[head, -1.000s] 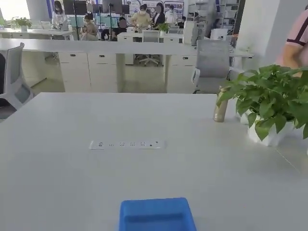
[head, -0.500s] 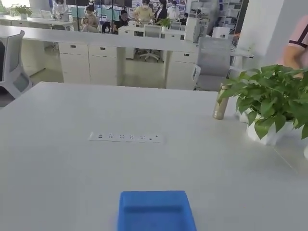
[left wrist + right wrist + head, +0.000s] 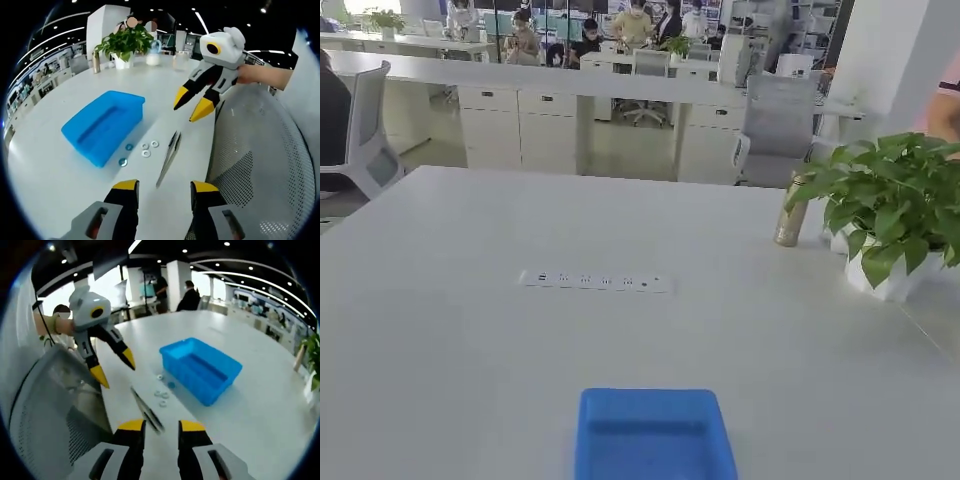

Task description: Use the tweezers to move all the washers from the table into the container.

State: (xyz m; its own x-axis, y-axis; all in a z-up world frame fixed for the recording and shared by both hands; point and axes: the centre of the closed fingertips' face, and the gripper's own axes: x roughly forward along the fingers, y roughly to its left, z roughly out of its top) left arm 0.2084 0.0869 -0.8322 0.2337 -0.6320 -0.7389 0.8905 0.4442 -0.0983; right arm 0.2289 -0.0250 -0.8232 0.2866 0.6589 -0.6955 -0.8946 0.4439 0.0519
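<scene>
White table [image 3: 45, 165] | left gripper [image 3: 162, 186], right gripper [image 3: 161, 426]: fingers [image 3: 125, 186] apart, facing tweezers [image 3: 169, 156]

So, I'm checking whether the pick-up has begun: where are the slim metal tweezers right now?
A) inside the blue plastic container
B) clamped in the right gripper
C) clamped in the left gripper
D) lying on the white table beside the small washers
D: the slim metal tweezers lie flat on the white table beside the small round washers, outside the blue plastic container; the left gripper and right gripper are open and empty.
</scene>
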